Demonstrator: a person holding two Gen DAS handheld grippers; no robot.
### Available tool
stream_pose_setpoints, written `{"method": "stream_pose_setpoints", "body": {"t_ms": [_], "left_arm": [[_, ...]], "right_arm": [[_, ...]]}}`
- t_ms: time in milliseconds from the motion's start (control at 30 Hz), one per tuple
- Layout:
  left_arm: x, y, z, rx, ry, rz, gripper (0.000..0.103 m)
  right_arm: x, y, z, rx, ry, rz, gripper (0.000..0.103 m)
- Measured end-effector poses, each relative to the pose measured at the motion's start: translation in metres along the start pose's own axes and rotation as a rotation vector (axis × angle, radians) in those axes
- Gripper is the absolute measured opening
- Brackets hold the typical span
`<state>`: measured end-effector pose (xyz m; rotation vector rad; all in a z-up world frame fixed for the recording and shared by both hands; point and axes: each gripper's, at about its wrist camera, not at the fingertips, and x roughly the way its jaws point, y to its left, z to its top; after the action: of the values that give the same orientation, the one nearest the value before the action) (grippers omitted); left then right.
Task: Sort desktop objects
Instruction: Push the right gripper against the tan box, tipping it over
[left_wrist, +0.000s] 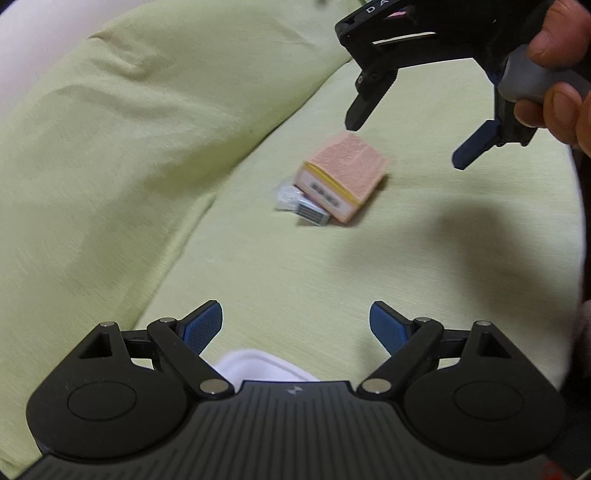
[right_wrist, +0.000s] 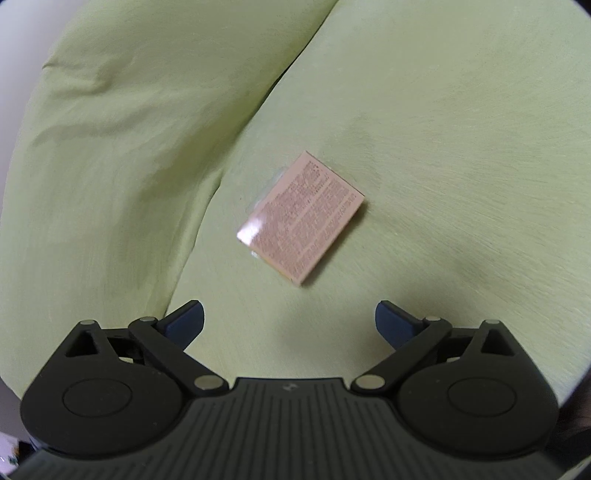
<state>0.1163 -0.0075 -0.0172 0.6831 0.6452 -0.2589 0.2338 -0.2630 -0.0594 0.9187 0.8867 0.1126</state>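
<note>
Where the seat cushion (left_wrist: 332, 277) meets the back cushion (left_wrist: 110, 129), one pink box (left_wrist: 345, 177) lies flat on the pale green fabric, printed face up, lettering too blurred to read. Yellow edging and a labelled end panel show in the left wrist view. Touching its near-left corner: one small grey ridged item (left_wrist: 313, 215) and one clear crumpled wrapper (left_wrist: 288, 195), both partly tucked under the box; their nature cannot be told.

Right gripper (left_wrist: 404, 146): held in a person's hand (left_wrist: 561, 74), hanging above and just right of the box, fingers spread wide, nothing between them, not touching it.

Left gripper (left_wrist: 295, 325): nearer, well apart from the box, blue-padded fingers wide and empty. One white object (left_wrist: 258, 365) shows beneath it, mostly hidden.
</note>
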Motion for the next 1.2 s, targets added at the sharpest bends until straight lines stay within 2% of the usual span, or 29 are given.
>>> {"method": "stream_pose_setpoints", "body": {"t_ms": [167,333,533,733,900,1200], "left_arm": [[0.021,0.01,0.007,-0.016,0.001,0.008,0.089],[0.038,0.01,0.007,-0.023,0.013,-0.015,0.089],[0.054,0.004,0.004,-0.022,0.032,-0.04,0.089],[0.059,-0.001,0.004,-0.022,0.036,-0.054,0.089],[0.059,-0.007,0.005,-0.011,0.04,-0.059,0.089],[0.05,-0.015,0.004,-0.005,0.038,-0.064,0.089]], "right_arm": [[0.029,-0.006,0.023,0.13,-0.011,0.056,0.1],[0.063,-0.019,0.038,0.271,0.003,0.095,0.102],[0.093,-0.026,0.047,0.33,0.006,0.104,0.102],[0.108,-0.028,0.051,0.349,0.005,0.107,0.101],[0.11,-0.03,0.049,0.338,0.025,0.08,0.083],[0.098,-0.028,0.05,0.221,0.063,0.045,0.078]]}}
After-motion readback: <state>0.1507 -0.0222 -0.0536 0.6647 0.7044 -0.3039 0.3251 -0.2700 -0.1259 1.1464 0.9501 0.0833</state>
